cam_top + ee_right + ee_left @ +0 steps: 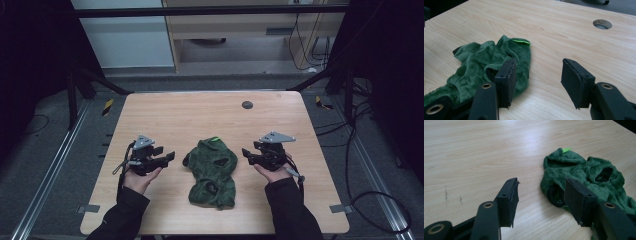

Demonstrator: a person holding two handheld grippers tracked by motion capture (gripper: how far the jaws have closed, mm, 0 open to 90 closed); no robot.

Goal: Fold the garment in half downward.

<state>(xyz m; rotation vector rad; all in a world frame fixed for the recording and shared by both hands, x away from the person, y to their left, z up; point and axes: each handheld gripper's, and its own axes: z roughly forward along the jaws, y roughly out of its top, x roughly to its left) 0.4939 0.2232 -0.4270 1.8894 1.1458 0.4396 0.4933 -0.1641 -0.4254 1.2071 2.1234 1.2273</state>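
Note:
A small dark green fleece garment (212,171) with a bright green tag lies crumpled near the middle of the wooden table (200,112). My left gripper (169,158) hovers just left of it, jaws wide apart and empty, pointing toward the cloth. On the other side my right gripper (246,153) faces the garment, also open with nothing between its pads. In the left gripper view the garment (584,173) lies ahead of the left gripper (541,200), partly behind the right-hand jaw. In the right gripper view the garment (486,61) lies behind the left-hand jaw of the right gripper (539,82).
A round cable hole (247,104) sits in the table near the far edge, also visible as a hole (602,24) in the right gripper view. Black frame bars and cables surround the table on the floor. Bare wood stretches beyond the garment.

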